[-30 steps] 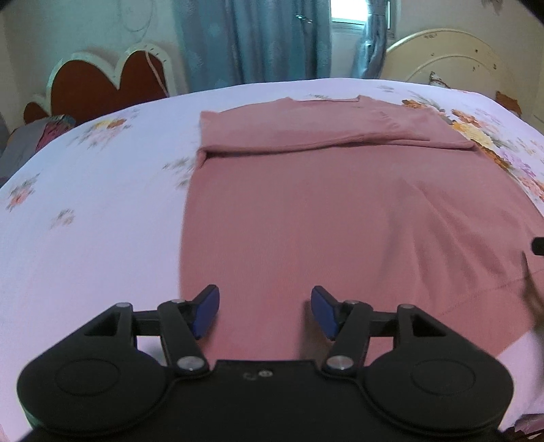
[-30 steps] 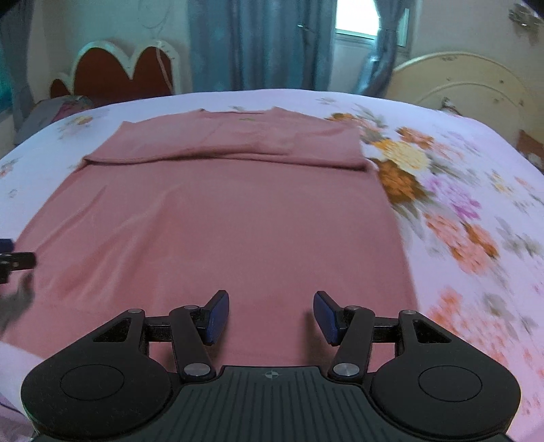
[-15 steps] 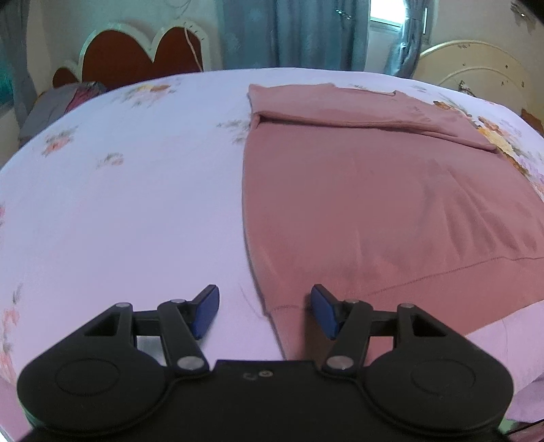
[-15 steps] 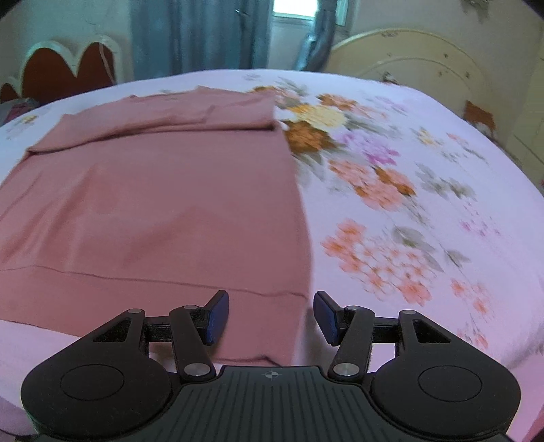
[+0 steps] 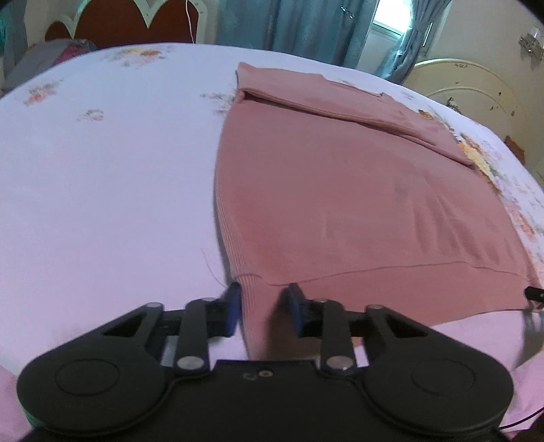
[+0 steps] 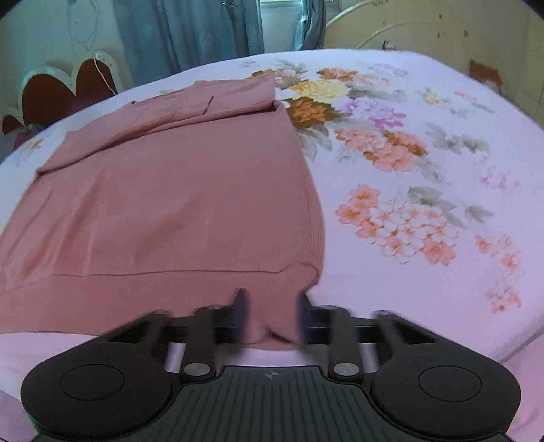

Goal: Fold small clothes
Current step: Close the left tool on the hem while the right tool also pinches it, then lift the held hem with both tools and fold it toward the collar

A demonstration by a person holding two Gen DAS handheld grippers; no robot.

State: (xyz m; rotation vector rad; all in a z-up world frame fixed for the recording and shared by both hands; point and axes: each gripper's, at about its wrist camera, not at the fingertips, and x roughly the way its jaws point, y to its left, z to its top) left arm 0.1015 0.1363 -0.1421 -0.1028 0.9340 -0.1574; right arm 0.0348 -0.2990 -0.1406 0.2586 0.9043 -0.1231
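Both grippers have come down from hovering over the cloth to its near corners, and their jaws have narrowed since half a second ago. The left gripper [image 5: 261, 306] is lying low and level at the near left corner of the dusty-pink ribbed knit garment [image 5: 357, 204], its blue-padded fingers [image 5: 233, 307] bracketing a raised fold of the hem. The jaws are partly closed; a thin gap is showing beside each pad, so I cannot tell whether they are gripping yet. The right gripper [image 6: 272, 312] is sitting the same way at the near right corner of the garment [image 6: 176, 204], its fingers [image 6: 241, 307] blurred by motion, with bunched hem between them; firm contact cannot be judged.

No brand, label or writing is readable in either view.

The garment is lying flat on the pale lilac floral bedsheet [image 5: 102, 170], its far end folded back over itself in a band. Bare sheet is stretching wide to the left of the left gripper, and the flowered sheet [image 6: 425, 204] is lying open to the right of the right gripper. A red scalloped headboard [image 5: 136, 20] and blue curtains [image 5: 299, 27] are standing beyond the far edge of the bed.
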